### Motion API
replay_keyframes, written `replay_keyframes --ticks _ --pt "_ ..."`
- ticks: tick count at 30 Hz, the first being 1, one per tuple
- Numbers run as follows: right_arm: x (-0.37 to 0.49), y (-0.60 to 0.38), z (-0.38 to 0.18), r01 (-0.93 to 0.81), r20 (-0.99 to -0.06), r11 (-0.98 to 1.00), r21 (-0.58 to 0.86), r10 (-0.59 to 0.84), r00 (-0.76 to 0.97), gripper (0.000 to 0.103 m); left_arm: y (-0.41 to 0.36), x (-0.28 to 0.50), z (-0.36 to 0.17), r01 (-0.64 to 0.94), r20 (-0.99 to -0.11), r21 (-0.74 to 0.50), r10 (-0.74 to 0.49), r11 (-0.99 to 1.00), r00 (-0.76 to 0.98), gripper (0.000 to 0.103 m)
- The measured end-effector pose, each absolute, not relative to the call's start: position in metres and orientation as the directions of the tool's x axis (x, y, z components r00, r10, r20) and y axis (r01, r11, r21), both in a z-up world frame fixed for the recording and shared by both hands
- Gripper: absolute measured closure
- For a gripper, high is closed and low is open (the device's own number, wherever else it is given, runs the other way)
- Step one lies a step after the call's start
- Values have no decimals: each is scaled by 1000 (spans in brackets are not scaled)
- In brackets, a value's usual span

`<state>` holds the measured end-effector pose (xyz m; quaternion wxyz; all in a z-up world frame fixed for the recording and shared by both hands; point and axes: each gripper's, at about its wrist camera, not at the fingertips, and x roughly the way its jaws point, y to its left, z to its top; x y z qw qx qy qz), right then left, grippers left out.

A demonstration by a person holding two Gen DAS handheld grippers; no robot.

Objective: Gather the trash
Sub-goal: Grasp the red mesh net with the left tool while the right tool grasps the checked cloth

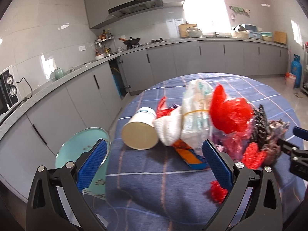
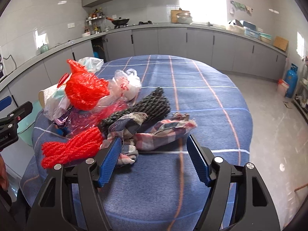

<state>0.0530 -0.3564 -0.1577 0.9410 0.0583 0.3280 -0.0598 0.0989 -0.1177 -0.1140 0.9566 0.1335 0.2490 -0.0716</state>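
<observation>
While the trash pile (image 2: pixel 107 111) sits uncollected on the bench (image 2: pixel 202 100), nothing's bagged yet, so the whole job is left. Your right gripper (image 2: pixel 154 154) tilts down, fingers apart around the plaid rag (image 2: pixel 154 134), not pinching. Your left gripper (image 1: pixel 154 154) angles down near the paper cup (image 1: pixel 139 132), fingers spread, empty.

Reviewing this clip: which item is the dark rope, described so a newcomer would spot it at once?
On the round table under the blue checked tablecloth, a heap of trash lies toward the left. The dark rope lies at its middle, just behind the checked rag. It is the only black twisted coil; its neighbours are red netting and clear plastic bags.
</observation>
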Motion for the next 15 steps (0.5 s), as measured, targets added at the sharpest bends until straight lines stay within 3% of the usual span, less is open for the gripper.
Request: replay_keyframes --ticks 6,9,11,15 --pt "60 -353 -161 102 -640 988 116 -4 768 47 -115 102 -122 222 -530 190 -90 957 843 6" --pt "61 -348 -162 61 -648 989 131 38 761 62 -118 102 -123 229 -529 189 -97 955 843 5" --pt "61 -345 -162 33 -654 989 147 72 753 83 -119 102 -123 233 -530 185 -103 955 842 6" --pt "54 -337 -155 -9 -641 992 125 87 763 93 -120 100 -123 238 -531 182 -108 954 841 6"
